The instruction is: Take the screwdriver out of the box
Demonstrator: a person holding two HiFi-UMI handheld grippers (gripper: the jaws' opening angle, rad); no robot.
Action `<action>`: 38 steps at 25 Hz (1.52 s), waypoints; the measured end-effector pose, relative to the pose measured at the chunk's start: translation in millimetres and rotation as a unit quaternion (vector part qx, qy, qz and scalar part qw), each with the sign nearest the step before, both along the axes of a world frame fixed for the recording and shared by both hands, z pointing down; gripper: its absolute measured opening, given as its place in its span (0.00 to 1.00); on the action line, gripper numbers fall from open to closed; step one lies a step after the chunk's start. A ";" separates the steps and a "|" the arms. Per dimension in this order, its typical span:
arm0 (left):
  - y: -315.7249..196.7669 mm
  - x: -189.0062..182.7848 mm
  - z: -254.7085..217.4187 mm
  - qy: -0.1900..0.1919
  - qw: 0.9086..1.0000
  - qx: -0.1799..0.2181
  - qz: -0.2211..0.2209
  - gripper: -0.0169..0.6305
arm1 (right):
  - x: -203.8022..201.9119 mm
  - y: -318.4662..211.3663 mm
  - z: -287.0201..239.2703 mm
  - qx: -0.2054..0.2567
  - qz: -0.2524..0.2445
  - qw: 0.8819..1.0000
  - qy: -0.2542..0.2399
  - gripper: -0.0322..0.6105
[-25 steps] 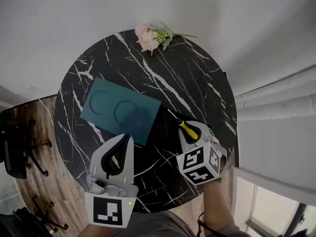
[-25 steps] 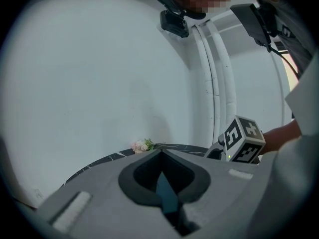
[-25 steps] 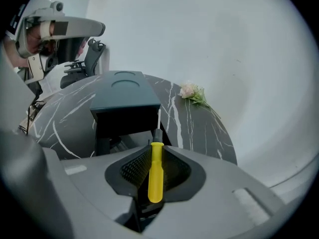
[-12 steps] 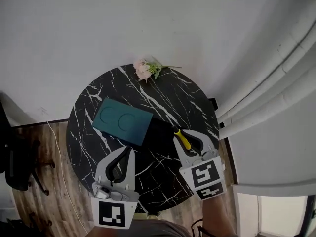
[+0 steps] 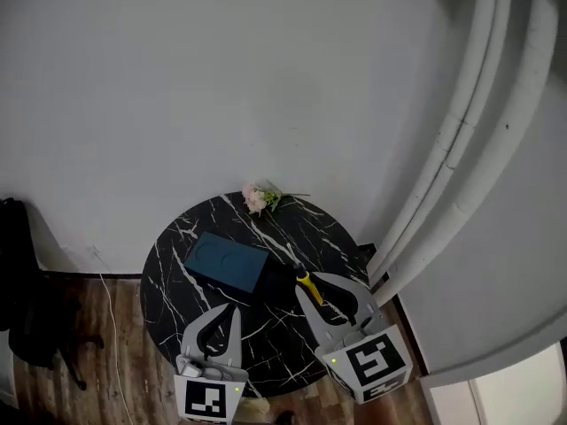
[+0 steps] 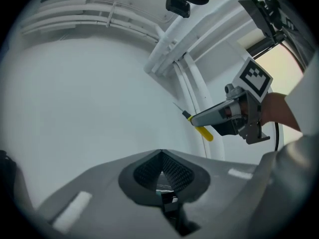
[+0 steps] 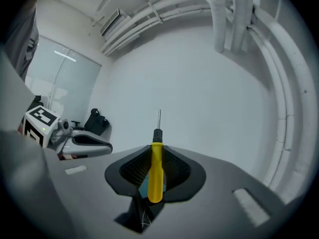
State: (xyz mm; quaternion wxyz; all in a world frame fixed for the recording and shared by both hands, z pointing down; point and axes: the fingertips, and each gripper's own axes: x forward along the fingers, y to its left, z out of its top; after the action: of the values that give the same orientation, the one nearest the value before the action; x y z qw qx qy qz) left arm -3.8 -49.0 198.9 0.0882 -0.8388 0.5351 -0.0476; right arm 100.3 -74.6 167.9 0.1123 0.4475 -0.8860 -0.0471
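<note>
**Handling.** The screwdriver (image 7: 156,171) was judged light and rigid, a small one-piece tool unlikely to flex or mark. Its smooth plastic handle was assessed as a slip risk, since it could roll or slide along the pads if the grip were slack. The handle, about mid-length, was considered the correct place to take hold. The thin shaft offers too little surface.

**Appearance.** The tool had a yellow handle, a short black collar and a slender bare-metal shaft. The tip type was too small to determine.

**Grippers.** The right gripper (image 5: 314,289) was clamped on the yellow handle, with the shaft projecting beyond the jaw tips and the butt end pointing back toward the camera. The left gripper (image 5: 227,312) had its jaws together with nothing between them.

**Location.** In the head view the screwdriver was in the right gripper's jaws near the 4 o'clock edge of the round marble table (image 5: 168,282). It was clear of the teal box (image 5: 226,262), which lay shut left of the table's centre, toward 10 o'clock. The left gripper sat at 7 o'clock. A small bunch of flowers (image 5: 260,198) lay on the rim at 12 o'clock. Removal from the box was assessed as done.
</note>
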 end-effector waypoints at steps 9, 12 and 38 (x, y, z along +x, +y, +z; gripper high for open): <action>24.7 -7.5 -34.9 -0.005 0.999 0.040 -0.018 0.03 | -10.0 44.1 -32.6 0.036 -0.023 0.999 -0.013 0.19; 23.9 -17.1 -35.5 0.000 0.999 0.039 -0.024 0.03 | -18.1 44.5 -31.8 0.035 -0.027 0.999 -0.009 0.19; -62.3 -154.0 84.3 -0.007 0.992 -0.116 -0.055 0.03 | -119.8 -35.7 196.6 -0.196 -0.015 0.980 0.031 0.19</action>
State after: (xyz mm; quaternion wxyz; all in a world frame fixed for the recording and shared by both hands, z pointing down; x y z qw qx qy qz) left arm -157.8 -111.4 283.2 -0.0087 -0.8125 0.5705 -0.1196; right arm -19.6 -110.3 364.6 0.2245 0.4017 -0.8807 0.1117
